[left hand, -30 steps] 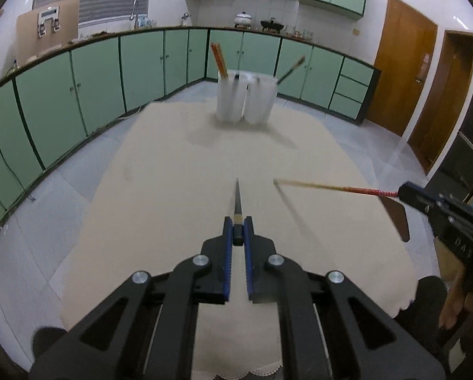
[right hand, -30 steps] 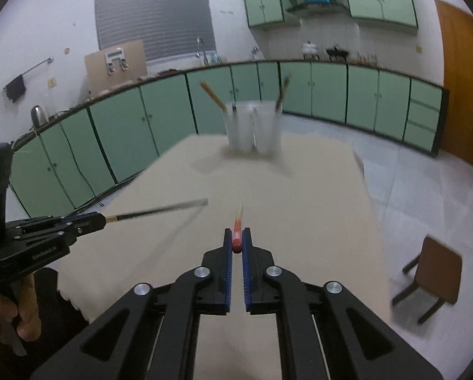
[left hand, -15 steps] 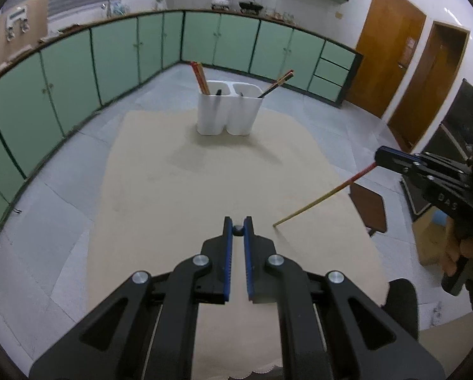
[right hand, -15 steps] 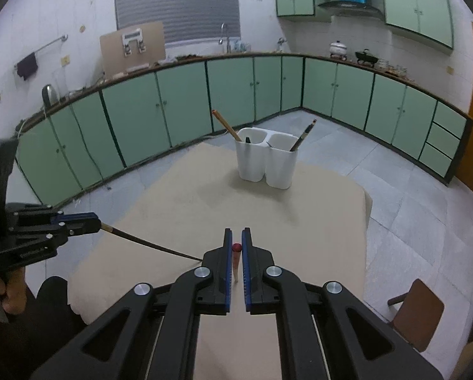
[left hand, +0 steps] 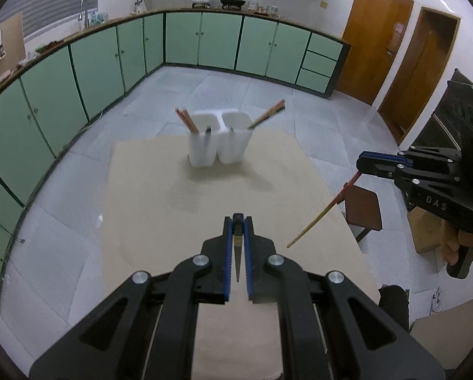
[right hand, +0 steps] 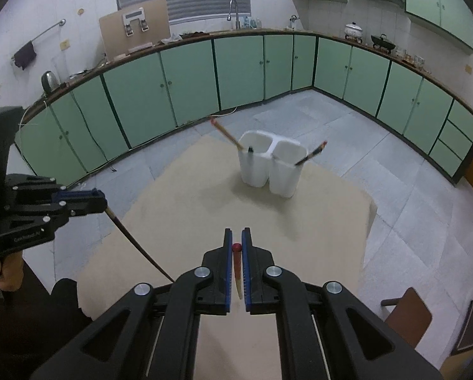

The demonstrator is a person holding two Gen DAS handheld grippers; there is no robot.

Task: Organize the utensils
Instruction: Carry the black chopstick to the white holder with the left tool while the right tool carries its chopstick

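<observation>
The table [left hand: 160, 209], covered in a beige cloth, fills the middle of both wrist views, with green base cabinets [left hand: 78, 72] curving around the room behind it. A brown stool [left hand: 364, 210] stands on the floor beside the table's right edge.

The white two-compartment utensil holder [left hand: 217, 145] stands upright near the far end of the table. In the left wrist view, its left compartment holds a pair of red-topped chopsticks [left hand: 185, 120] leaning left and a dark utensil tip; its right compartment holds a pair of dark chopsticks [left hand: 268, 115] leaning right.

The left gripper [left hand: 237, 221] is held above the near half of the table. Its jaws are narrow, clamped on the butt end of a dark chopstick [left hand: 237, 253] that points back toward the camera between the blue pads [left hand: 226, 253]. In the right wrist view the same chopstick [right hand: 138, 247] hangs down and to the right from the gripper [right hand: 101, 201].

The right gripper [right hand: 236, 236] is also above the near half of the table, jaws narrow and clamped on a red-ended chopstick [right hand: 237, 269] whose pale tip points back toward the camera. In the left wrist view this chopstick [left hand: 322, 213] slopes down and to the left from the gripper [left hand: 360, 164], its tip over the table's right side. Both held chopsticks are well apart from the holder.
</observation>
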